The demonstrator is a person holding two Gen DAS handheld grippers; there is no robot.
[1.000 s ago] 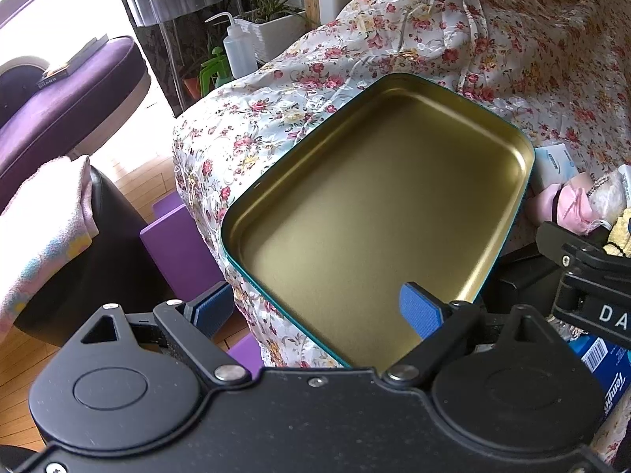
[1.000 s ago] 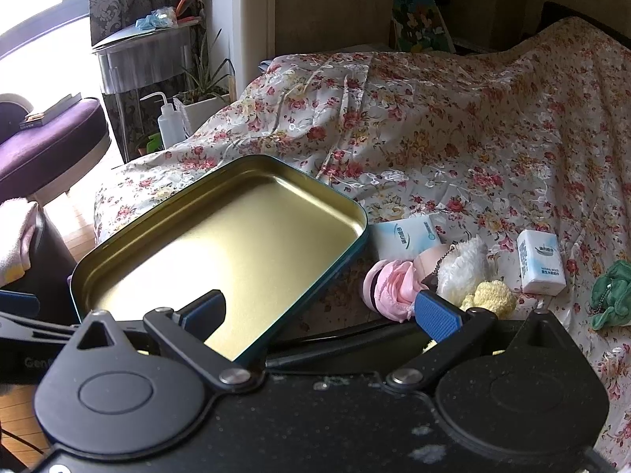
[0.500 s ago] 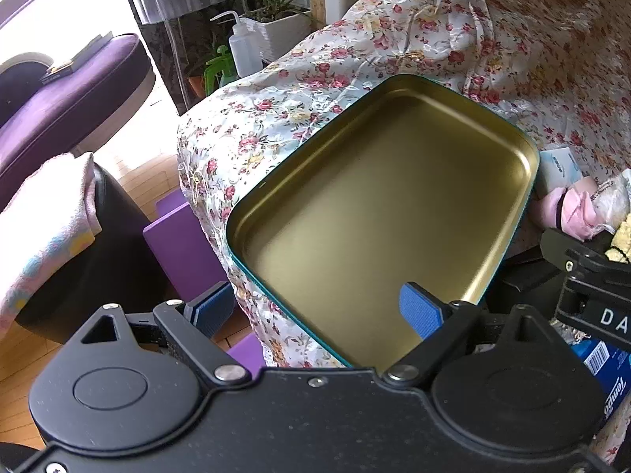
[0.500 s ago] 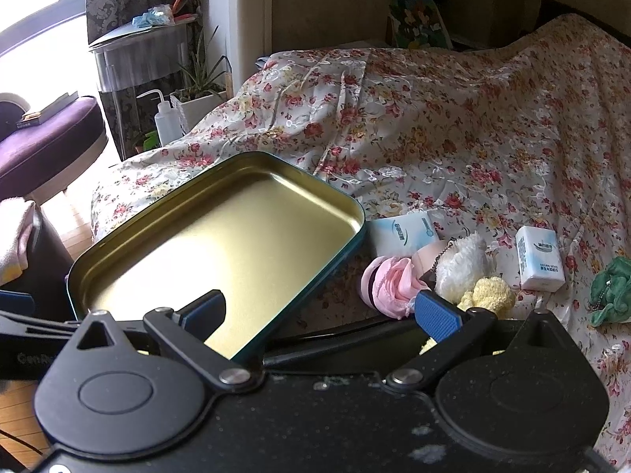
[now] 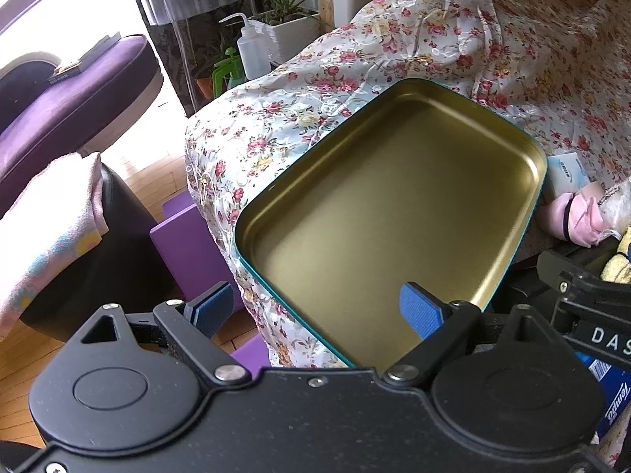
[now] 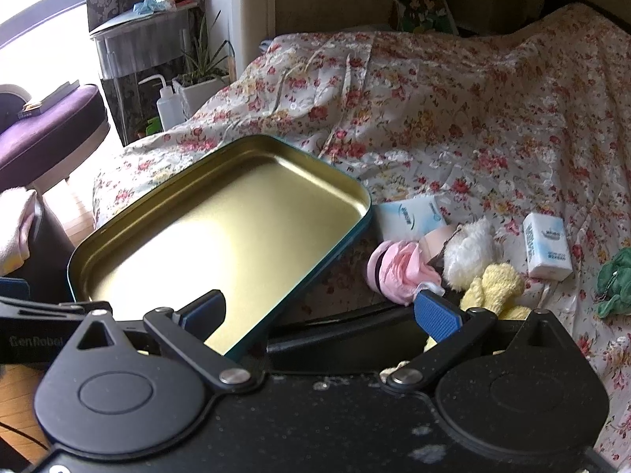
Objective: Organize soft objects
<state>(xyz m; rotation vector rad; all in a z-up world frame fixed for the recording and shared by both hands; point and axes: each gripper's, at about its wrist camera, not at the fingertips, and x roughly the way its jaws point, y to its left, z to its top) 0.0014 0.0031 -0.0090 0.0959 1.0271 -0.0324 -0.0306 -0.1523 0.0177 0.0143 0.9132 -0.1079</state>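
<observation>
An empty gold tin tray with a teal rim [image 5: 508,272] [image 6: 327,260] lies on the flowered bedspread [image 6: 473,118]. To its right sit a pink soft bundle [image 6: 398,268] [image 5: 579,216], a white fluffy toy [image 6: 469,252], a yellow plush [image 6: 497,283] and a green soft item [image 6: 615,283]. My left gripper [image 5: 315,307] is open and empty over the tray's near left edge. My right gripper [image 6: 323,311] is open and empty above the tray's near right corner, just short of the pink bundle.
Two tissue packs [image 6: 410,216] [image 6: 546,250] lie on the bedspread near the toys. A blue Tempo pack [image 5: 611,402] shows at the lower right. Left of the bed are purple blocks [image 5: 185,236], a black stool with a towel [image 5: 55,236], a purple seat [image 5: 79,90] and plants [image 5: 284,27].
Both views have shifted slightly; the tray and toys sit a little further right and lower in frame. Both grippers stay open and empty.
</observation>
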